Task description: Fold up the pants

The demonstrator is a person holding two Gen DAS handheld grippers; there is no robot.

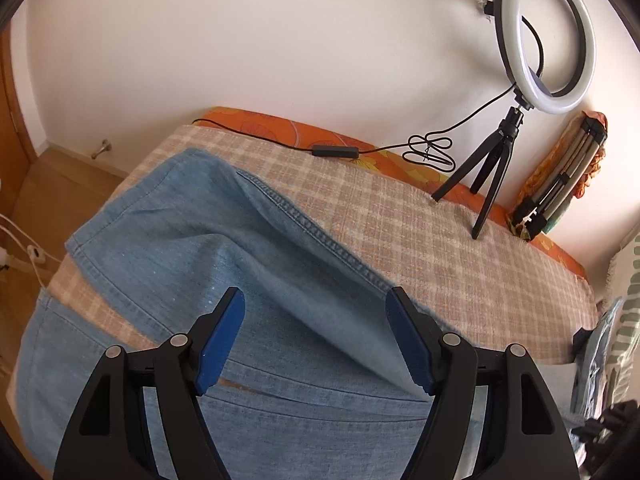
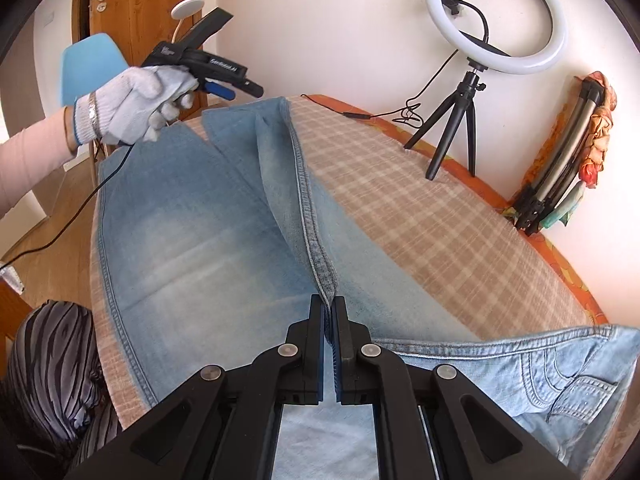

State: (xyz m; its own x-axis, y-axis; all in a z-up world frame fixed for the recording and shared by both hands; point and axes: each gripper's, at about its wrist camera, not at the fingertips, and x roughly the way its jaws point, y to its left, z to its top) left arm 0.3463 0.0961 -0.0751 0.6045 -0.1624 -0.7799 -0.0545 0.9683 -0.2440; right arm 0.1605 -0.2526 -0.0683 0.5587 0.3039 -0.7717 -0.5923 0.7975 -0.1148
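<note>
Light blue jeans (image 1: 192, 224) lie spread over a plaid-covered bed (image 1: 460, 248). My left gripper (image 1: 316, 294) hovers just above the denim, blue pads wide apart and nothing between them. In the right wrist view the jeans (image 2: 180, 240) run lengthwise, with the waistband and pockets (image 2: 560, 380) at the lower right. My right gripper (image 2: 330, 302) is shut on the raised leg seam (image 2: 308, 208), pinching a ridge of denim. A gloved hand (image 2: 132, 100) holds the left gripper (image 2: 240, 89) over the far leg ends.
A ring light on a small tripod (image 2: 460, 132) stands at the bed's far edge, its cable (image 1: 320, 150) trailing along the orange mattress. A folded tripod (image 1: 560, 184) leans on the wall. A blue chair (image 2: 88, 68) and wooden door (image 2: 136, 0) stand beyond the bed.
</note>
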